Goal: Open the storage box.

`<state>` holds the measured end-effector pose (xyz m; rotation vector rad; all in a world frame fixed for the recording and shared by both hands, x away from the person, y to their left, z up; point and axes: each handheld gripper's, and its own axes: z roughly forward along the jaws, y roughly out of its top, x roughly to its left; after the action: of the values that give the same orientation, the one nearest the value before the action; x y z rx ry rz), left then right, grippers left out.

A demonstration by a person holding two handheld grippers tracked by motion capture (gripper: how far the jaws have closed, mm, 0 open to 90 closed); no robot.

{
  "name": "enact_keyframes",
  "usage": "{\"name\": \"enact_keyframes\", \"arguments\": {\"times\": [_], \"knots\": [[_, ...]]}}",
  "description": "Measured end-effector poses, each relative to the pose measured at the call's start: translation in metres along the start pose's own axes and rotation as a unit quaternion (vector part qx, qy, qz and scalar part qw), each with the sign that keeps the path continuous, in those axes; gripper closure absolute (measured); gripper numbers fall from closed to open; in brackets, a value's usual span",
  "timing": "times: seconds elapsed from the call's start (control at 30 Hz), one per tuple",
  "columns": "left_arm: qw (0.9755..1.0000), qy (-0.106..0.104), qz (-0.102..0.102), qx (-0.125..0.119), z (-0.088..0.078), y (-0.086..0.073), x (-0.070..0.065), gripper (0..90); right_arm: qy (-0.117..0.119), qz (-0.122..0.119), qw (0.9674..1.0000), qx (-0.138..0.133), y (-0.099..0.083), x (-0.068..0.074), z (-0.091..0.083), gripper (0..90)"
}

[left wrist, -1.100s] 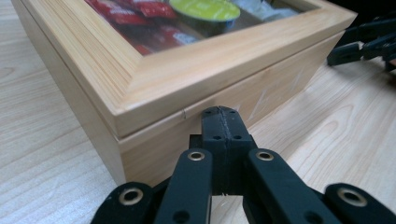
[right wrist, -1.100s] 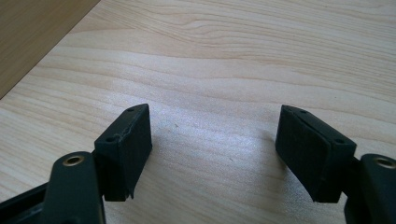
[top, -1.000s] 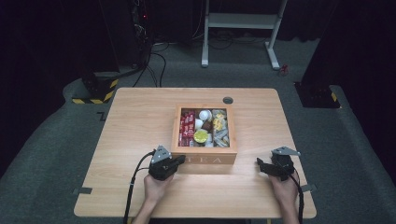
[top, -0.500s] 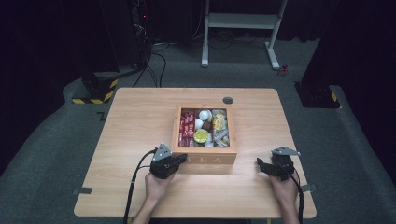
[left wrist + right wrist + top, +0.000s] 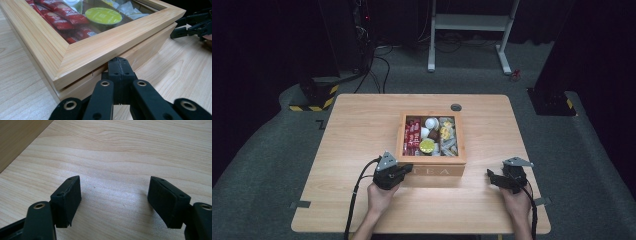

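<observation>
A wooden tea box with a windowed lid lies shut in the middle of the table. Through the window I see red sachets, a yellow capsule and white packets. My left gripper is shut, with nothing between its jaws. Its tips sit against the box's near left corner, at the seam under the lid frame. My right gripper rests low over the table to the right of the box. It is open, and bare wood shows between its pads.
The table's front edge runs just behind both hands. A small dark round disc lies beyond the box near the far edge. A white metal stand and black cables are on the floor behind the table.
</observation>
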<state>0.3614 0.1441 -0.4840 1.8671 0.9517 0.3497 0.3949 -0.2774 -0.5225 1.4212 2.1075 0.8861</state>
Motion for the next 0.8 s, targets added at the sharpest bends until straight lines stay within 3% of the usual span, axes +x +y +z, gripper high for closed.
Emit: {"name": "enact_keyframes", "arguments": {"times": [0.4, 0.6, 0.8], "knots": [[0.9999, -0.003, -0.008, -0.005, -0.001, 0.006, 0.001, 90.0, 0.000, 0.000, 1.0000, 0.000, 0.000, 0.000, 0.000, 26.9], [0.9998, 0.009, 0.015, 0.007, -0.003, 0.018, -0.001, 90.0, -0.002, -0.001, 1.0000, -0.001, 0.001, 0.000, 0.001, 26.9], [0.9998, 0.009, 0.014, 0.006, -0.006, 0.025, -0.002, 90.0, -0.004, 0.001, 1.0000, -0.001, 0.002, 0.000, 0.002, 26.9]]}}
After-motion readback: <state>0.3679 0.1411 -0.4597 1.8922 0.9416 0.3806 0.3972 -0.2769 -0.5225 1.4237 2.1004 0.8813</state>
